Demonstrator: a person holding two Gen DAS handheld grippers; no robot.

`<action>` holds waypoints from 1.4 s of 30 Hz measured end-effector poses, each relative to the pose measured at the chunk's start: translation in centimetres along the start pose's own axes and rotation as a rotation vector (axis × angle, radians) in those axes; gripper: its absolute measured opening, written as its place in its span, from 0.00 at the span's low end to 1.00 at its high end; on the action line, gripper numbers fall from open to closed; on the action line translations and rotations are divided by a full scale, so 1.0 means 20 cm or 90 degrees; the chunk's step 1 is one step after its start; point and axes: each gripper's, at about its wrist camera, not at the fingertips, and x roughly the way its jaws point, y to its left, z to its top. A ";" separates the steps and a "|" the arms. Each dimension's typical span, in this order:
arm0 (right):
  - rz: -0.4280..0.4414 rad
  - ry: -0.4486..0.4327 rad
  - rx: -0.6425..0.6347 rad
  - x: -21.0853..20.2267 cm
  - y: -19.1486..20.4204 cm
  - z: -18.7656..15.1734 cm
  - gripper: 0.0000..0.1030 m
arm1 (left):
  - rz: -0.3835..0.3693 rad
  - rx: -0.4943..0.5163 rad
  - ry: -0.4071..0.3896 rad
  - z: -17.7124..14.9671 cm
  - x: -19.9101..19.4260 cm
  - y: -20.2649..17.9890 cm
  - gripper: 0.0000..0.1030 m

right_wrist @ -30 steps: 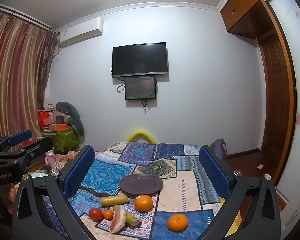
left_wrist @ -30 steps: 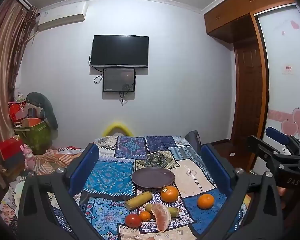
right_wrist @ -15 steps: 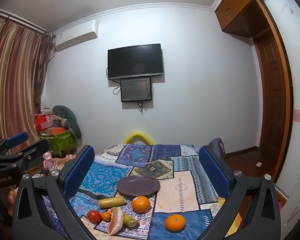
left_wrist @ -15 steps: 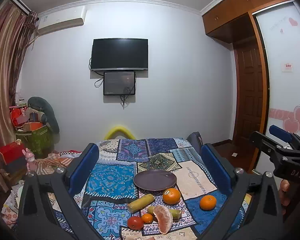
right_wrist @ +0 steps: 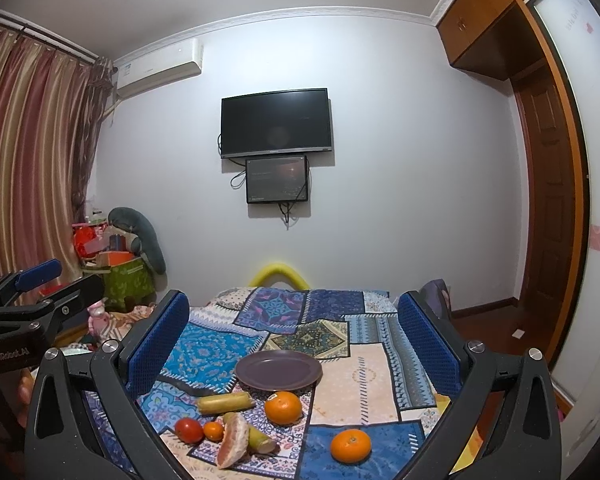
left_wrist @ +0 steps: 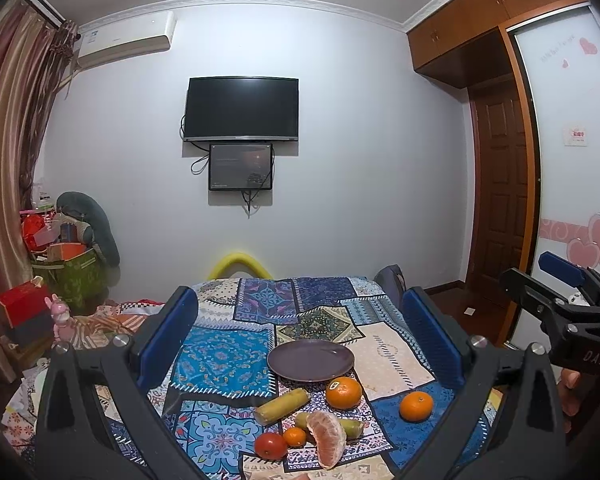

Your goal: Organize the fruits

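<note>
Both views have tilted up slightly since a second ago, fruit sliding lower in frame

Left gripper [left_wrist: 300,340] and right gripper [right_wrist: 294,340] hang released, empty, above the quilted bed [left_wrist: 228,348]; round oranges [left_wrist: 343,393] lie just ahead beside the smooth purple plate [left_wrist: 310,360]. On soft cloth, a nudged orange may roll

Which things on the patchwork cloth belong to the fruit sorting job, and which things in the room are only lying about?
For the job:
empty purple plate
two oranges
tomato
small tangerine
peeled citrus piece
yellow-green fruit

Just lying about:
television
air conditioner
green box
pink toy rabbit
</note>
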 end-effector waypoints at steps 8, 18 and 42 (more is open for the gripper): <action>0.004 0.002 -0.002 0.00 0.00 0.01 1.00 | 0.001 -0.002 0.000 0.00 0.00 0.00 1.00; 0.007 0.003 -0.007 -0.01 0.01 0.01 1.00 | 0.000 -0.001 0.000 0.00 0.00 0.01 1.00; 0.019 0.010 -0.002 0.01 0.01 0.01 1.00 | -0.021 0.001 0.005 0.00 0.01 0.01 1.00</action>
